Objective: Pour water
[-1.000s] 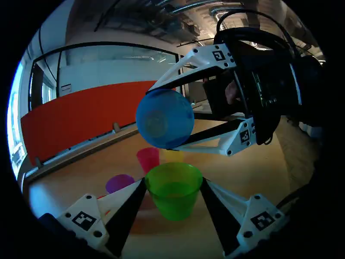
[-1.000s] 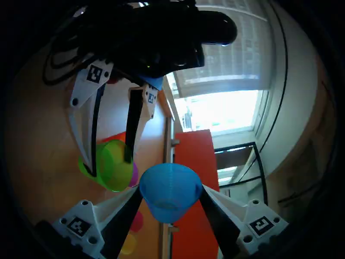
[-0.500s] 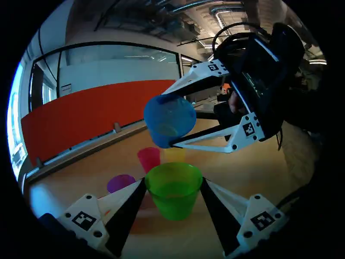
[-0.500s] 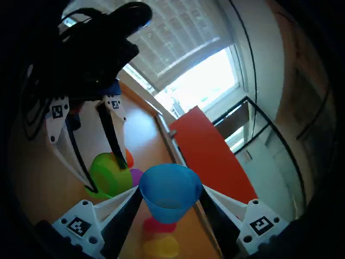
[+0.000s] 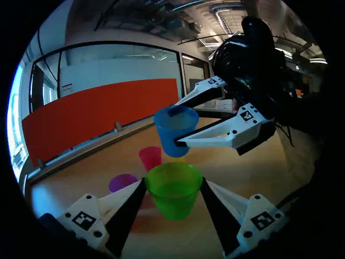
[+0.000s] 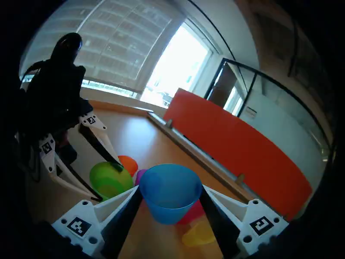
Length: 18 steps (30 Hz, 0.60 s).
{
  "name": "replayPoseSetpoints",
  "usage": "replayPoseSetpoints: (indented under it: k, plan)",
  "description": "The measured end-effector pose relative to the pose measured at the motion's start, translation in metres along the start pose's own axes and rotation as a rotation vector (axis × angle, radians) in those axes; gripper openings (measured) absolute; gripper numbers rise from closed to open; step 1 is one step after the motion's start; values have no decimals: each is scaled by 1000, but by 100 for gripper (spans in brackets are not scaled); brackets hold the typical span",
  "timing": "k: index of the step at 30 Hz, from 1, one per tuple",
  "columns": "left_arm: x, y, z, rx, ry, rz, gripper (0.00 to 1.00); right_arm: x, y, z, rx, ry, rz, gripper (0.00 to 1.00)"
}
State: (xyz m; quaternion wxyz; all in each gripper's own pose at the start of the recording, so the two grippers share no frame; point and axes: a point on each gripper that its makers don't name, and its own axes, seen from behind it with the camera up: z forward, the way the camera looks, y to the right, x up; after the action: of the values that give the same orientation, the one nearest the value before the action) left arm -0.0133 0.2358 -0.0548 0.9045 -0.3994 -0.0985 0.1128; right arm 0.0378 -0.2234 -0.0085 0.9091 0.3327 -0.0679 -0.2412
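My left gripper (image 5: 173,194) is shut on a green cup (image 5: 174,189) with liquid in it, held upright low over the wooden table (image 5: 241,168). Above and behind it, the right gripper (image 5: 179,125) holds a blue cup (image 5: 174,129) nearly upright. In the right gripper view, my right gripper (image 6: 170,199) is shut on that blue cup (image 6: 170,192), which looks empty. To its left the left gripper (image 6: 105,179) holds the green cup (image 6: 110,179).
A pink cup (image 5: 150,157) and a purple cup (image 5: 122,182) stand on the table behind the green cup. An orange cup (image 6: 127,164), a pink cup (image 6: 194,210) and a yellow cup (image 6: 199,234) lie around the blue one. An orange wall panel (image 5: 95,112) runs along the table's far edge.
The right gripper has turned the blue cup from tipped over, mouth down above the green cup, back to nearly upright and moved it right. The green cup has stayed still.
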Motion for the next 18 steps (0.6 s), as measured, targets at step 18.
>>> replayPoseSetpoints:
  k: [18]
  plan:
    - [-4, -3, 0, 4, -22, -1, 89, -23, -11, -8, 63, -66, 270, 93]
